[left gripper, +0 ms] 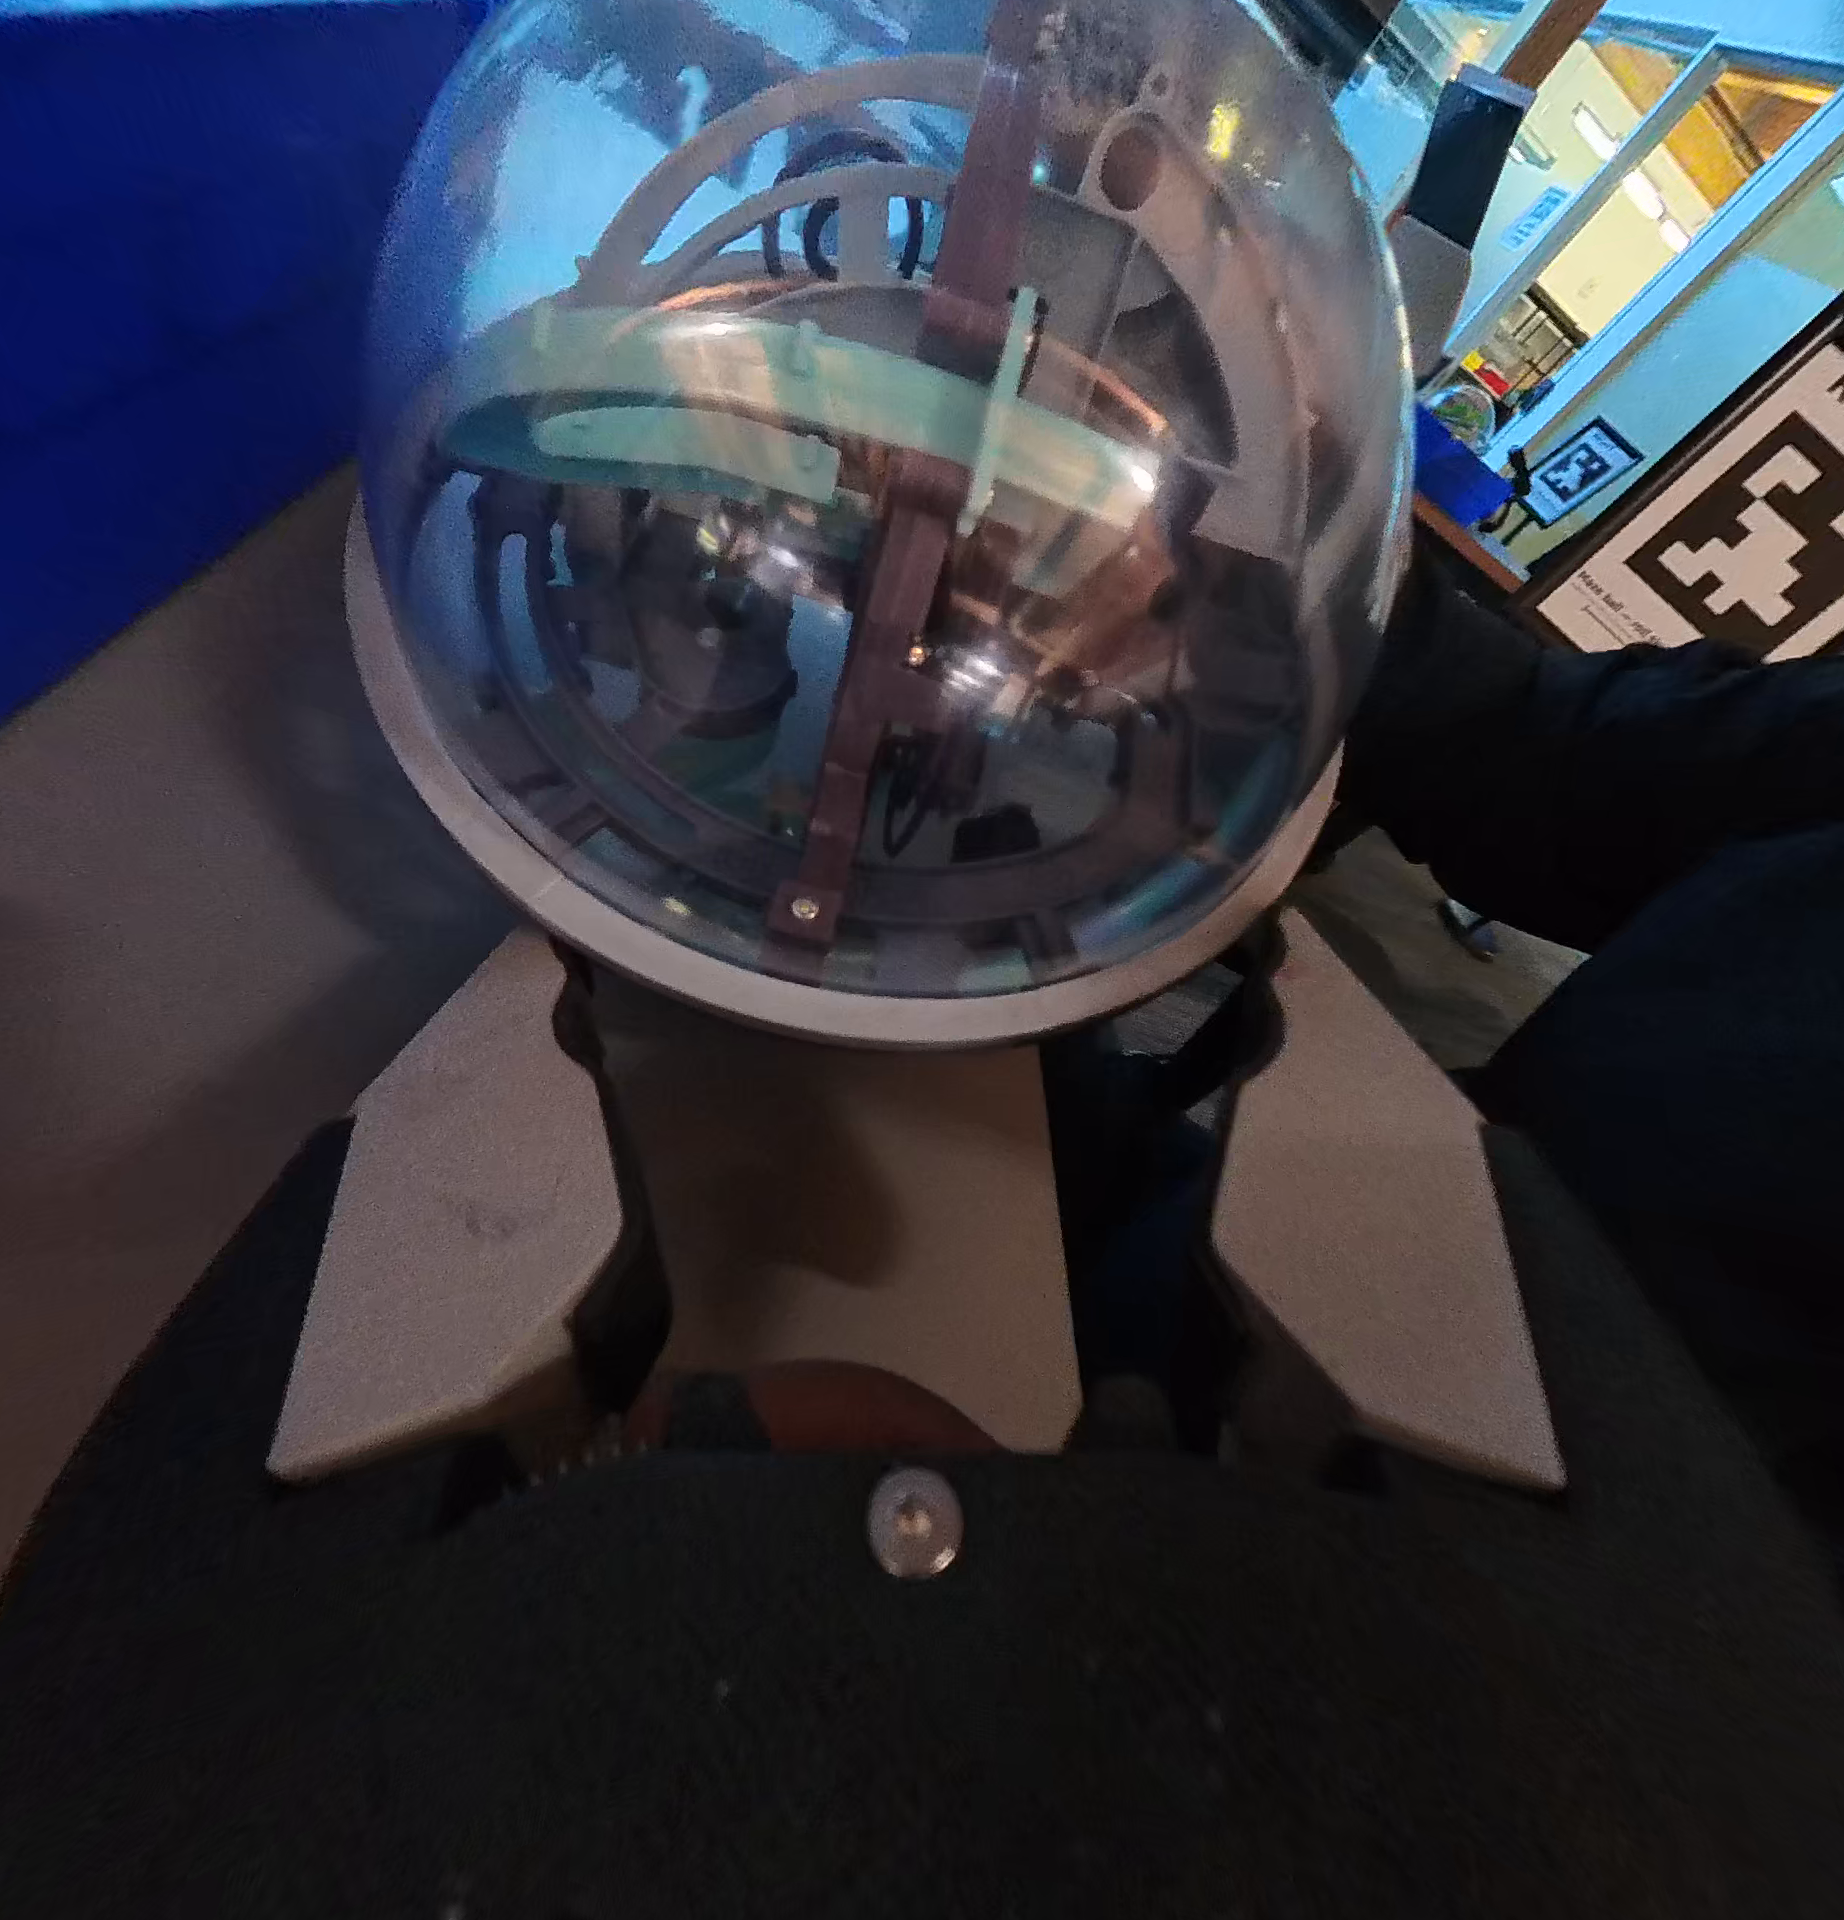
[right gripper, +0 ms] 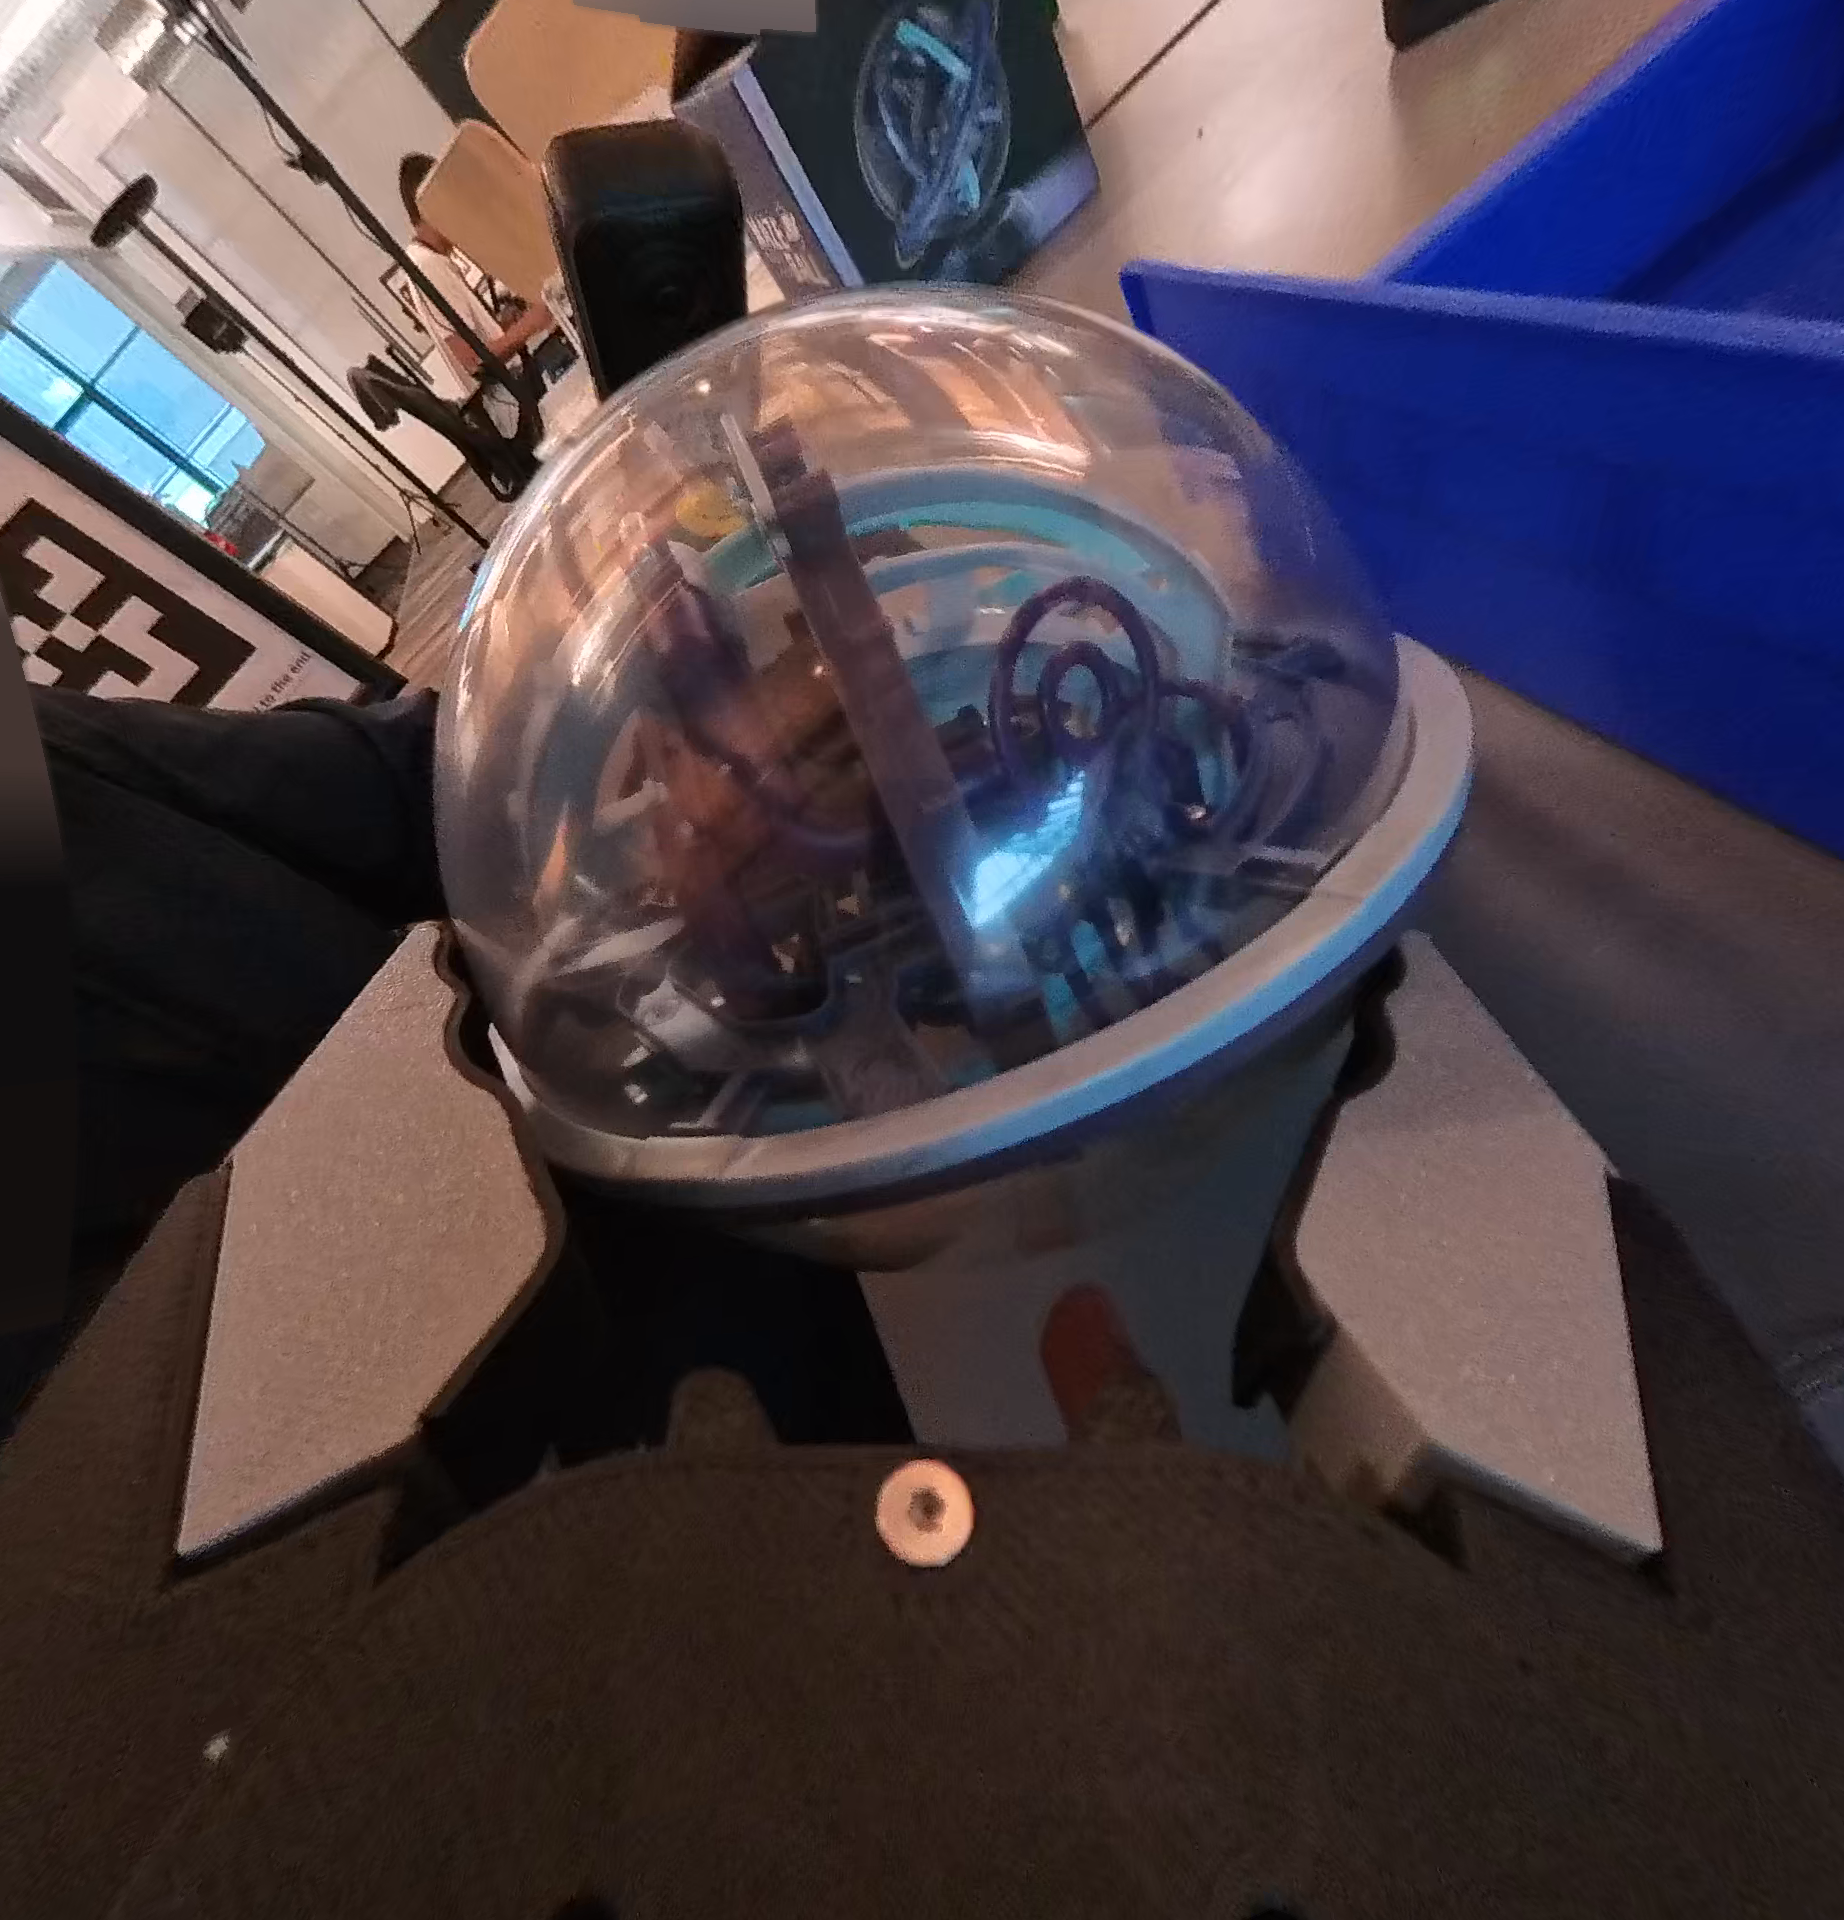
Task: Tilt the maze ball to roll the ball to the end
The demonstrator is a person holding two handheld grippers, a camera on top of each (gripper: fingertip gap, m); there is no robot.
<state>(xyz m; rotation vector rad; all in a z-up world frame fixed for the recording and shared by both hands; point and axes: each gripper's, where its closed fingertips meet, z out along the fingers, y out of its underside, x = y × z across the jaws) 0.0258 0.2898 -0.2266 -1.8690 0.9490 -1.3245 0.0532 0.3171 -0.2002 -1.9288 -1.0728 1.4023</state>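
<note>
The clear plastic maze ball with a grey equator band (left gripper: 876, 499) is sitting just ahead of both tools, each pinching it: the left gripper (left gripper: 913, 997) and right gripper (right gripper: 928, 1039) are clamping its band. Tilting is seemingly underway; next, slow, small rolls. Beyond it, a grey tabletop (left gripper: 170, 883) and blue bin (right gripper: 1572, 499) are showing.

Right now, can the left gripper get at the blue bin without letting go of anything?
Probably not. The left gripper is occupied cradling the maze ball, which fills the space ahead of its fingers; the blue bin sits beyond, to the side.
</note>
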